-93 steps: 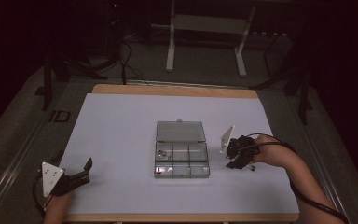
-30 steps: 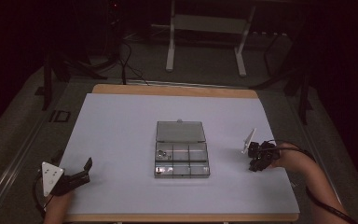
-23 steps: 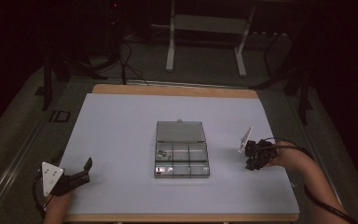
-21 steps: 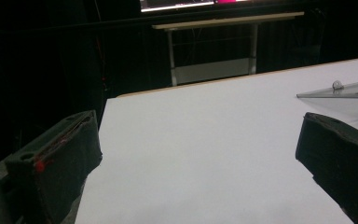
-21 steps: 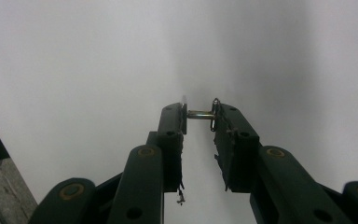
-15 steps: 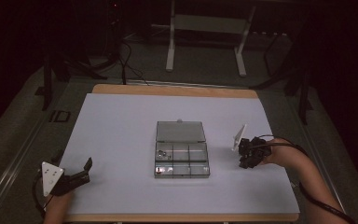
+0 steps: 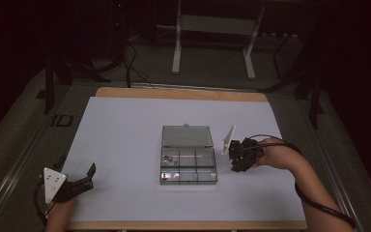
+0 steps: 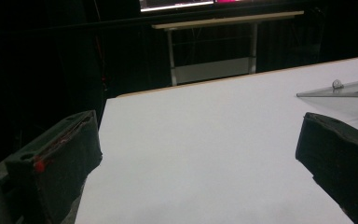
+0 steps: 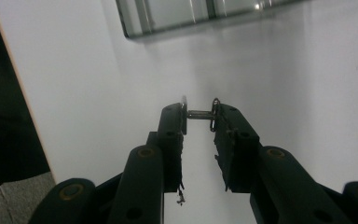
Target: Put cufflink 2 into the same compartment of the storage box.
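Right tongs (image 9: 199, 113), clamped end to end on a small metal bolt (image 9: 199, 113), have swung back beside the open compartment box (image 7: 188, 164), ready for a drop; left tongs (image 7: 79, 178) rest gaping, well apart

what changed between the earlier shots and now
The right tool went out toward the table's right edge, away from the compartment box, then came back toward the box. In the right gripper view it is shut on a small metal screw, gripped end to end between its tips. The left tool stayed open at the near left corner, and the box kept its place with its lid open.
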Available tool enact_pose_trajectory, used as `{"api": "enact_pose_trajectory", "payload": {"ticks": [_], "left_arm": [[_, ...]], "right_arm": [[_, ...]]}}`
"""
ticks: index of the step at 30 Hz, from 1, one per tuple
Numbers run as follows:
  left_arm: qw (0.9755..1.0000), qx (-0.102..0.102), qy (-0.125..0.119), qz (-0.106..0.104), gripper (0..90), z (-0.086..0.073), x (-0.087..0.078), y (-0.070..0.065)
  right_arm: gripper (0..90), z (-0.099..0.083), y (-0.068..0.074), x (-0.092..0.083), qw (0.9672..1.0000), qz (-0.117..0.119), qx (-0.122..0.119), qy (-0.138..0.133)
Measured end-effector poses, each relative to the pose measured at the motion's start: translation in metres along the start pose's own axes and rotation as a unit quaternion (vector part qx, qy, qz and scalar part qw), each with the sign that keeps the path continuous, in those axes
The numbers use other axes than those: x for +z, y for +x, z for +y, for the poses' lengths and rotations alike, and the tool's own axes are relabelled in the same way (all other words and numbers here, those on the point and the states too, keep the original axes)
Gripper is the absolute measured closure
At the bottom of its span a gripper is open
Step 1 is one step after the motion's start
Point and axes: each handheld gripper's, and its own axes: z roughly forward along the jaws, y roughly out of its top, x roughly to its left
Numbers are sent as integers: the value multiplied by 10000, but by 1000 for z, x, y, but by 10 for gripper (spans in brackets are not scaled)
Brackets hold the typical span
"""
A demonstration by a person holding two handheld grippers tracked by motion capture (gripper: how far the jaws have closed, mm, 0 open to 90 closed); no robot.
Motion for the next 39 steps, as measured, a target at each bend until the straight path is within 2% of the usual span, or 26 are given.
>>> {"api": "enact_pose_trajectory", "payload": {"ticks": [7, 10, 11, 12, 13, 16, 23, 29, 32, 39], "left_arm": [[10000, -4, -2, 2, 10, 0, 0, 0], [10000, -27, -12, 7, 10, 0, 0, 0], [10000, -27, -12, 7, 10, 0, 0, 0], [10000, -23, -11, 5, 10, 0, 0, 0], [10000, -23, -11, 5, 10, 0, 0, 0], [10000, -15, -17, 5, 10, 0, 0, 0], [10000, -20, -14, 4, 10, 0, 0, 0], [10000, -21, -11, 1, 10, 0, 0, 0], [10000, -26, -10, -1, 10, 0, 0, 0], [10000, -20, 2, -13, 10, 0, 0, 1]], "right_arm": [[719, 21, 7, -5, 9998, 43, -175, -85], [720, 38, 15, -6, 9993, 64, -371, -74], [720, 38, 15, -6, 9993, 64, -371, -74], [720, 47, 18, -7, 9990, 51, -441, -91], [720, 47, 18, -7, 9990, 51, -441, -91], [719, 63, 23, -7, 9981, 57, -600, -132], [720, 83, 28, -4, 9973, 38, -701, -193], [719, 103, 35, -3, 9956, 90, -864, -365], [719, 118, 40, 4, 9946, 159, -927, -435], [720, 132, 42, 10, 9928, 231, -995, -618]]}}
